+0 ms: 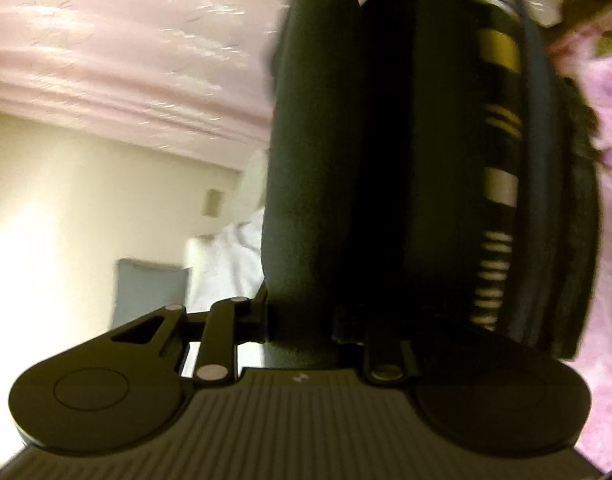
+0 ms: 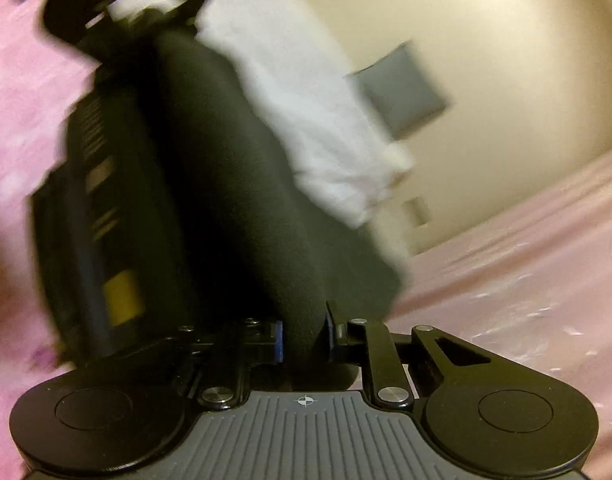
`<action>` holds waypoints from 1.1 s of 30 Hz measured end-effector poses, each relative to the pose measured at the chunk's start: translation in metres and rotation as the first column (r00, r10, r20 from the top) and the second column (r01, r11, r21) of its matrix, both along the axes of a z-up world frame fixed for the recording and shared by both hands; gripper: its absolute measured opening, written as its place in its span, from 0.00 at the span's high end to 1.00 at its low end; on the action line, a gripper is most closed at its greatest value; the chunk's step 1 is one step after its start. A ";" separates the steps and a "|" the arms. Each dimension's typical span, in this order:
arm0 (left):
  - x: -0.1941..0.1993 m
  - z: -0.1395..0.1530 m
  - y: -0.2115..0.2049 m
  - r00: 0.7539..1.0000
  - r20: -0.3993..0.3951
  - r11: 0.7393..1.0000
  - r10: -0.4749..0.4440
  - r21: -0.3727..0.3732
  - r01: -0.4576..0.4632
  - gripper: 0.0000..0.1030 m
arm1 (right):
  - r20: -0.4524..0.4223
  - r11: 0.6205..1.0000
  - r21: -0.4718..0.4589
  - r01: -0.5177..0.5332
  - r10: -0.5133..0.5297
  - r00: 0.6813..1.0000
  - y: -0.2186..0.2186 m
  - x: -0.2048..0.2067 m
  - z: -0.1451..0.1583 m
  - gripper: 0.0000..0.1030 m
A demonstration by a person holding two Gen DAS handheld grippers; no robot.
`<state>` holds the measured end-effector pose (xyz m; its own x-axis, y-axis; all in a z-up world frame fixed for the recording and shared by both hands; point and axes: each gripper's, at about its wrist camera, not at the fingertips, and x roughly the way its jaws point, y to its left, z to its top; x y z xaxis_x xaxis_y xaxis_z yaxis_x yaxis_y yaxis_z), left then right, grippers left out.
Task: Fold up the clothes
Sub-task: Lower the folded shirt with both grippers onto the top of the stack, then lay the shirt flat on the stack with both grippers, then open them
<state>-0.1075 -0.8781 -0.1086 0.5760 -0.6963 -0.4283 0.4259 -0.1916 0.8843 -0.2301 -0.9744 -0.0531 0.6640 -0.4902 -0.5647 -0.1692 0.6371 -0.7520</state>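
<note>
Both the left gripper (image 1: 306,320) and right gripper (image 2: 301,340) have jaws clamped on the dark garment (image 1: 386,160) above the pink bed (image 2: 526,280), so keep its edge taut and level.

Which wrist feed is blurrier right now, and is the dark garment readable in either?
Right wrist view: heavy motion smear, dark garment nearly featureless, its striped edge barely visible. Left wrist view: sharper, striped band legible, but the garment stays underexposed against the bright wall.

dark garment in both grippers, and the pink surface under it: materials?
Dark garment: looks like matte knit or fleece, fine grainy nap, no shine; striped yellow and white band alongside. Pink surface: probably a thin glossy sheet, rippled with bright glints. Blur limits certainty.
</note>
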 end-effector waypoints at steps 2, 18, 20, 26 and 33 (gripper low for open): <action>-0.002 -0.015 0.003 1.000 0.024 0.999 -0.003 0.035 0.002 0.81 | -0.004 1.000 -0.001 0.013 -0.013 1.000 0.006 -0.003 -0.002 0.83; -0.067 -0.062 0.058 0.993 0.095 0.992 0.065 -0.116 -0.054 0.84 | 0.007 1.000 0.011 0.016 -0.016 1.000 0.035 -0.043 -0.020 0.80; -0.062 -0.056 0.058 0.994 0.089 0.993 0.058 -0.103 -0.049 0.83 | 0.002 1.000 0.002 0.020 -0.020 1.000 0.032 -0.036 -0.018 0.79; -0.052 -0.013 0.072 0.995 -0.007 0.993 0.099 -0.058 -0.099 0.58 | -0.002 0.999 -0.022 0.025 -0.025 1.000 0.029 -0.027 -0.017 0.77; -0.034 0.069 0.109 0.898 -0.409 0.945 0.161 -0.199 -0.260 0.64 | 0.017 0.998 -0.046 0.031 -0.031 0.999 0.033 -0.029 -0.017 0.77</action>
<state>-0.1419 -0.7694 -0.0397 0.5460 -0.6875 -0.4788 0.7461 0.1391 0.6512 -0.2590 -0.9411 -0.0701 0.6573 -0.5358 -0.5300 -0.1371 0.6065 -0.7832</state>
